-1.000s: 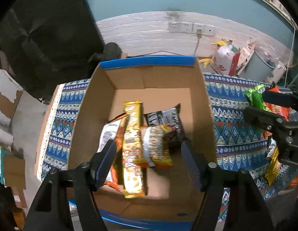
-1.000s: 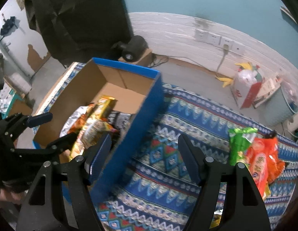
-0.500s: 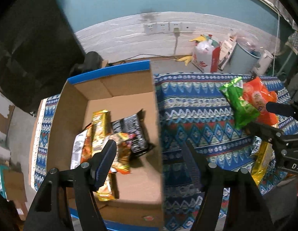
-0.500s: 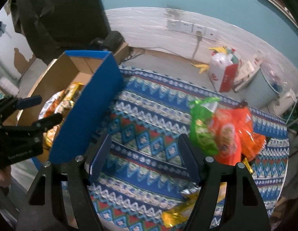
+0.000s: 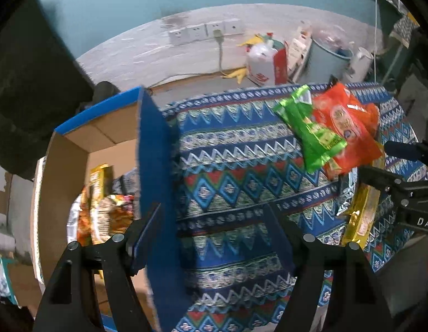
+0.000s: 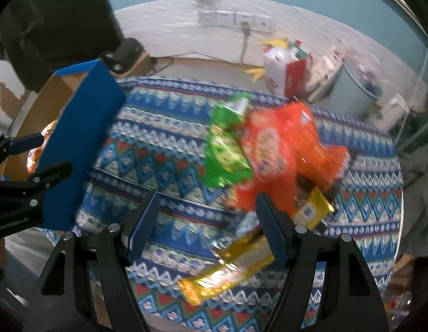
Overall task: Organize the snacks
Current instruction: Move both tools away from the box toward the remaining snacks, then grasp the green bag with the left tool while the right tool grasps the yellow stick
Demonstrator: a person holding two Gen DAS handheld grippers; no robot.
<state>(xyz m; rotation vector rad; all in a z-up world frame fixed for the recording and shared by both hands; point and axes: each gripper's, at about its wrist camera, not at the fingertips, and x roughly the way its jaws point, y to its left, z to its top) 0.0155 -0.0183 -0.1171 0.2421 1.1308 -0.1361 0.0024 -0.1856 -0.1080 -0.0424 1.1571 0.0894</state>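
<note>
Where cloth shows | green pkt overlaps orange pkt, blurry

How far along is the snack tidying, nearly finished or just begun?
Partly done. Several packets already lie in the box. Nothing is in hand: the left gripper, whose jaws just opened a little, and the right gripper are both open and empty above the cloth. Left on it: the green bag, the orange bags and the gold bars.
</note>
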